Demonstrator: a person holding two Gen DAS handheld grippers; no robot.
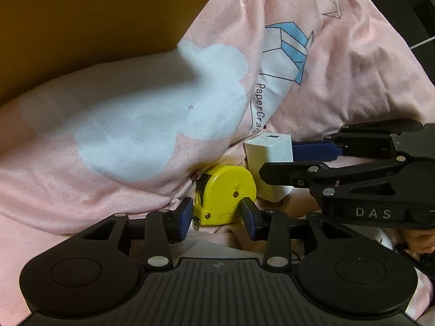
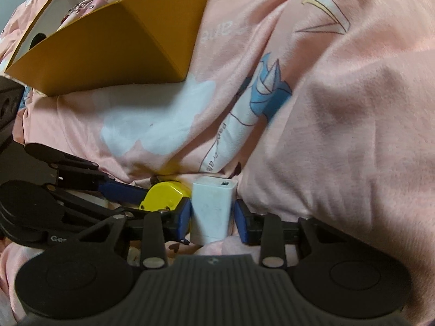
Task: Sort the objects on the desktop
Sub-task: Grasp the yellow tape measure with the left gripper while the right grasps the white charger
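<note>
The left claw (image 1: pixel 217 214) pinches a yellow tape measure (image 1: pixel 225 193), its blue pads pressed against both flat sides. The right claw (image 2: pixel 213 214) grips a white charger block (image 2: pixel 212 209) the same way. The two objects sit just beside each other, low in a fold of the pink printed blanket (image 2: pixel 339 108). An open yellow cardboard box (image 2: pixel 114 40) stands behind them on the blanket.

One yellow tape measure (image 1: pixel 225 194), one white charger (image 1: pixel 269 149), one yellow box (image 2: pixel 108 40) (contents blurred, perhaps several items), two grippers
</note>
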